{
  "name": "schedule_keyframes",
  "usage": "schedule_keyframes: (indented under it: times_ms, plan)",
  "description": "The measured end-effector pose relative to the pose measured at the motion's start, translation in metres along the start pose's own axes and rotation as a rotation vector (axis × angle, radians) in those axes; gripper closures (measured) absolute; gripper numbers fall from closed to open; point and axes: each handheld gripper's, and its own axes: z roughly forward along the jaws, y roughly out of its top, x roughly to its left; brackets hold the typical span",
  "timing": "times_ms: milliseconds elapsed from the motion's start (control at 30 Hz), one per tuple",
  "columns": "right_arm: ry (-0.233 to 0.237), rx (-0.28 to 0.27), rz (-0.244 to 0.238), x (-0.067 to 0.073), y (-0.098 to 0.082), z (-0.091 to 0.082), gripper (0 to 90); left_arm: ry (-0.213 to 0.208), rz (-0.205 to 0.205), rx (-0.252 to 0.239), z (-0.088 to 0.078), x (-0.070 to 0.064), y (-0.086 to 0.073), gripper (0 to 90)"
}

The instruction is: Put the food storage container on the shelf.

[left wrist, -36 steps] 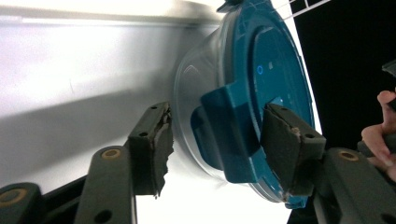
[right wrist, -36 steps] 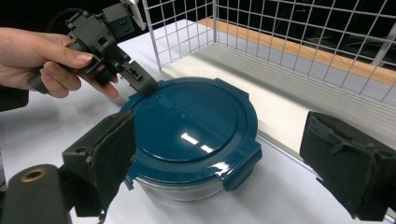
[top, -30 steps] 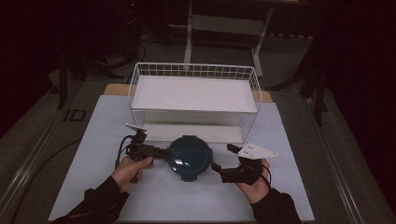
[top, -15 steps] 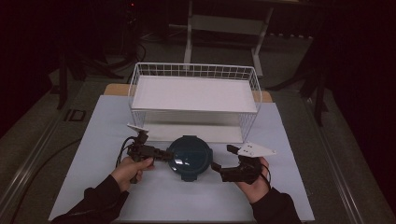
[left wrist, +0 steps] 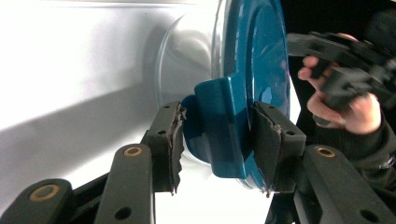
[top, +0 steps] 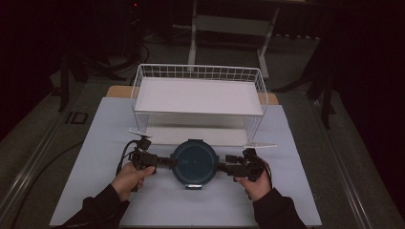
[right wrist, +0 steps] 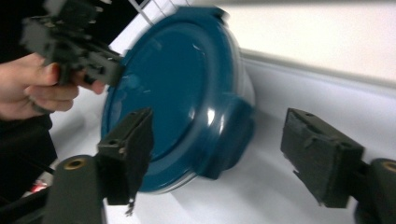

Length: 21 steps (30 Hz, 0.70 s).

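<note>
A: Where is the round container (top: 195, 163) found, and why there?

B: It is seen at lower centre of the high view, on the white table (top: 95, 143), just in front of the wire basket (top: 198, 93). It appears to be set between the two hands so that each side can be reached at once.

A: How is the left gripper (left wrist: 217, 135) held?

B: In the left gripper view its pads are pressed onto a blue latch tab (left wrist: 222, 128) at the rim of the blue lid (left wrist: 259, 56); the jaws have just been closing, and the tab is pinched between them. In the high view that gripper (top: 169, 162) is met at the container's left edge.

A: And the right gripper (right wrist: 217, 158)?

B: Its jaws are spread, though they have just been closing. The opposite latch tab (right wrist: 229, 135) lies between them, and no pad is seen touching it. In the high view it (top: 218, 167) is placed at the container's right edge.

A: Why this mirrored arrangement?

B: It is judged that the lid's clips are being worked from both sides, or that a two-sided lift towards the basket is being prepared; which of the two cannot be told.
</note>
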Motion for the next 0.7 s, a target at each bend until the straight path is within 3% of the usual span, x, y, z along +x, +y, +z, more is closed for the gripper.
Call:
schedule_keyframes:
  times_ms: [200,400,700]
  plan:
    - [0.054,0.061,0.094,-0.013,-0.003,0.007,40.0,0.009,0.049,-0.014,-0.001,-0.007,-0.005,56.6]
    - [0.118,0.110,0.129,-0.013,-0.007,0.011,49.8,0.015,0.075,-0.020,-0.003,-0.010,-0.010,57.2]
    - [0.126,0.084,0.148,-0.008,-0.012,0.012,53.3,0.049,0.097,-0.034,-0.005,-0.016,-0.018,56.9]
